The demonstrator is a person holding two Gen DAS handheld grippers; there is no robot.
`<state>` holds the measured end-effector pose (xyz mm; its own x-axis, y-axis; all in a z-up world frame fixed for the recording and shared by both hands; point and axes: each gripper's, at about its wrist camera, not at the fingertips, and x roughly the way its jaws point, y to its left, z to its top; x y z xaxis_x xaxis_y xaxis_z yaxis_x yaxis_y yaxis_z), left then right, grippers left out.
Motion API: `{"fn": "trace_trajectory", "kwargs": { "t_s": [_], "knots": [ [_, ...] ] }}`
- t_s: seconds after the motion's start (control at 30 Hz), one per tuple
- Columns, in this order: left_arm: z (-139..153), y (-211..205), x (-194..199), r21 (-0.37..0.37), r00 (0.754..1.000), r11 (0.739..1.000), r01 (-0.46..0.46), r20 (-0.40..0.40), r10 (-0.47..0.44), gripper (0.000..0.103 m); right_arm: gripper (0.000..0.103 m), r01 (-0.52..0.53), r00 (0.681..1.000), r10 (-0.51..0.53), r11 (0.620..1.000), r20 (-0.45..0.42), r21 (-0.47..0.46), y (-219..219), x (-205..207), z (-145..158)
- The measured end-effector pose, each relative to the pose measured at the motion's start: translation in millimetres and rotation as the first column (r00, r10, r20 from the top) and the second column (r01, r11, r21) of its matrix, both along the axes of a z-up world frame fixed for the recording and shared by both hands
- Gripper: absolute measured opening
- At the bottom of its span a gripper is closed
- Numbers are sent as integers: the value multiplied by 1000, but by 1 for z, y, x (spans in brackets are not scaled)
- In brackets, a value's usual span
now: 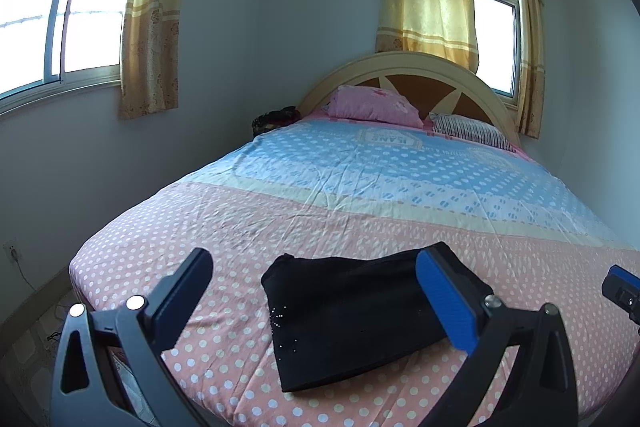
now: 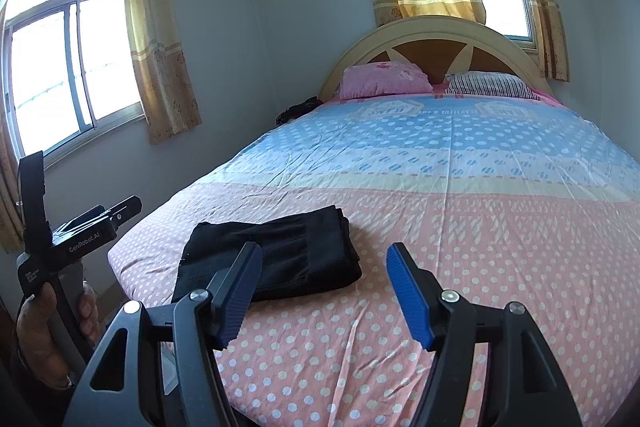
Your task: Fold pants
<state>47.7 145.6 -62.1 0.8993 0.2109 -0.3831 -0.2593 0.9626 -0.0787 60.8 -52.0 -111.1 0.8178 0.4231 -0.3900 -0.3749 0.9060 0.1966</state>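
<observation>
Pants (image 1: 360,315) sit folded in a compact stack near the foot edge of the bed (image 1: 360,187), looks about done. Left gripper (image 1: 316,291) has its jaws spread wide, nothing pinched; right gripper (image 2: 324,291) likewise spread and empty, just right of the stack. Risks: your right gripper's left finger (image 2: 236,299) sits close over the stack's near corner, so a sideways pull-out could snag and flip the top layer. The stack is close to the mattress edge; any nudge toward you could slide it off. Lift clear first.

2 wrist views, low at bed (image 1: 360,195) foot, facing headboard (image 2: 436,35); both share folded pants (image 1: 360,311).
</observation>
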Motion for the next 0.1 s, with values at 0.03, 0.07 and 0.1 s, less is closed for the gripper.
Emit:
{"fn": "trace_trajectory", "kwargs": {
  "t_s": [0.03,0.07,0.1],
  "knots": [
    [-1,-1,0,5,1000,1000,0,-1,0,103,66,1,1000,-1,1000,-1,0,0,0,-1],
    [-1,-1,0,10,1000,1000,-1,-1,1,103,66,2,1000,-2,1000,-2,1,-1,0,-1],
    [-2,-2,0,14,1000,1000,-1,-2,1,103,66,5,1000,-5,1000,-2,2,-2,-1,-2]
  ]
}}
